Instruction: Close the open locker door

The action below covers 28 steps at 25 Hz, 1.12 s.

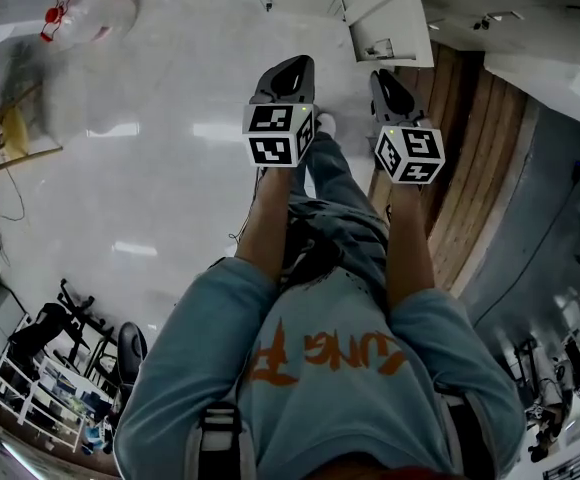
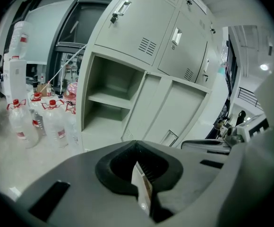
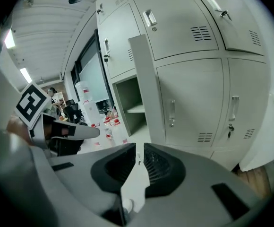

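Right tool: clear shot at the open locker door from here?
Probably yes. Nothing stands between the right tool and the open locker door, which juts edge-on ahead; they are apart, so some forward travel looks needed.

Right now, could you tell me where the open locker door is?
In the right gripper view the open locker door stands edge-on near centre, between its shelved compartment and the closed lower lockers.
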Each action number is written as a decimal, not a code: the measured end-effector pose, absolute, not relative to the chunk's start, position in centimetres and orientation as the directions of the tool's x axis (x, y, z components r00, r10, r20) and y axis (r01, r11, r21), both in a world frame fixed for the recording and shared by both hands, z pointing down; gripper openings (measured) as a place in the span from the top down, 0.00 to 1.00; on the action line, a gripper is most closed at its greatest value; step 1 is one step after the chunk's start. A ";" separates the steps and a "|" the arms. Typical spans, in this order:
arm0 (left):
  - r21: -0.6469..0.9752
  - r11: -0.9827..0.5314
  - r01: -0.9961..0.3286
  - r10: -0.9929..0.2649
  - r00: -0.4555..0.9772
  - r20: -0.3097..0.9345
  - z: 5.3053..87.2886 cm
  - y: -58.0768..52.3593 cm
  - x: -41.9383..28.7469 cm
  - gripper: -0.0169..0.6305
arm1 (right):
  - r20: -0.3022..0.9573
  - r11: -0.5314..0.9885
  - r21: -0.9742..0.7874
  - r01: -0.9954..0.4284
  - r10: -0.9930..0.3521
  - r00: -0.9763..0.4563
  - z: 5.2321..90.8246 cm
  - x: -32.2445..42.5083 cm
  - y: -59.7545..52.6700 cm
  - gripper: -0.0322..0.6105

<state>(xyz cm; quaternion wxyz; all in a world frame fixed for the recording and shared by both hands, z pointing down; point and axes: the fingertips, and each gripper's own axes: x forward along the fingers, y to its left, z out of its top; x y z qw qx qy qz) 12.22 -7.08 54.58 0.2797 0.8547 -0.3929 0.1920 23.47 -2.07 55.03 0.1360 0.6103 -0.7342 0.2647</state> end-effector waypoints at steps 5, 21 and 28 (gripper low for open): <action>0.322 -0.534 -0.782 -0.563 0.613 0.555 54.7 -6.6 12.8 0.95 | 0.524 0.091 -0.212 -0.973 -0.830 -0.192 55.1 25.5 -1.9 0.80; 0.316 -0.492 -0.812 -0.600 0.578 0.552 54.5 -7.4 11.6 0.95 | 0.513 0.199 -0.137 -0.970 -0.824 -0.241 54.2 24.9 -4.2 0.77; 0.317 -0.459 -0.830 -0.619 0.555 0.556 54.8 -7.9 9.7 0.95 | 0.520 0.302 -0.117 -0.946 -0.793 -0.318 54.3 21.5 -4.7 0.76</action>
